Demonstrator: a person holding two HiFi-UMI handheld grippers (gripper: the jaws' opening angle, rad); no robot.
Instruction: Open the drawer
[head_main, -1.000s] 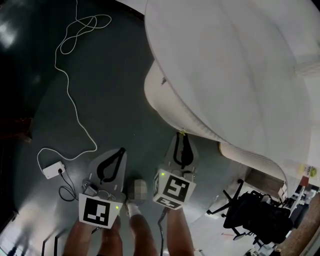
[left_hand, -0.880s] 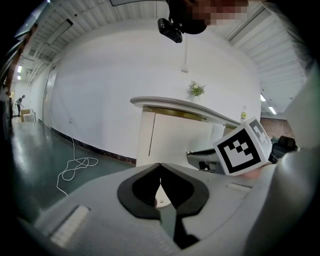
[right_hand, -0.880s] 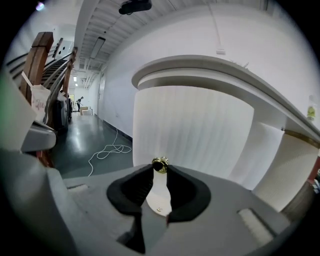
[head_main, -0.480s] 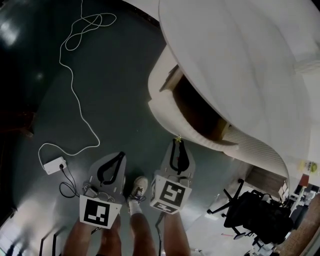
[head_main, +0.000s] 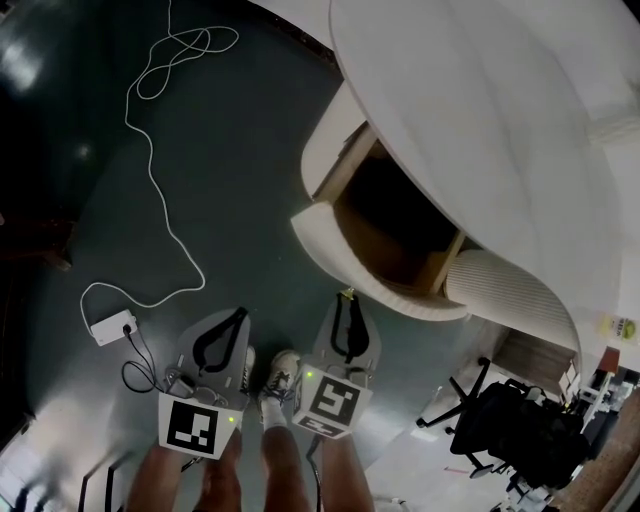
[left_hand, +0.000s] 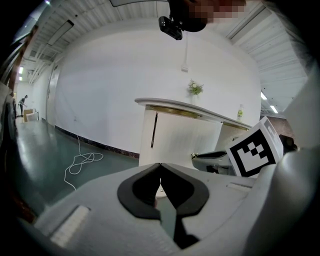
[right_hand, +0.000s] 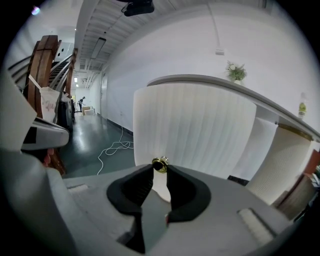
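Note:
A white, curved, ribbed drawer front (head_main: 375, 283) stands pulled out from under the white rounded tabletop (head_main: 480, 130), and the drawer's dark wooden inside (head_main: 385, 225) shows. In the head view my right gripper (head_main: 347, 298) is at the front's small gold knob (head_main: 347, 293). In the right gripper view the jaws of the right gripper (right_hand: 160, 169) pinch that knob (right_hand: 160, 163) at their tips, with the ribbed front (right_hand: 195, 127) behind. My left gripper (head_main: 243, 313) hangs over the floor to the left, apart from the drawer. The left gripper (left_hand: 160, 165) is shut with nothing held.
A white cable (head_main: 150, 160) loops over the dark green floor to a small white box (head_main: 110, 327). The person's shoes (head_main: 280, 373) are between the grippers. A black office chair (head_main: 520, 430) stands at lower right. A wooden stair (right_hand: 45, 65) is at left.
The drawer has slid out toward me, from nearly closed to well open, and its inside has come into view. Both grippers have moved back, the right one with the knob in its jaws.

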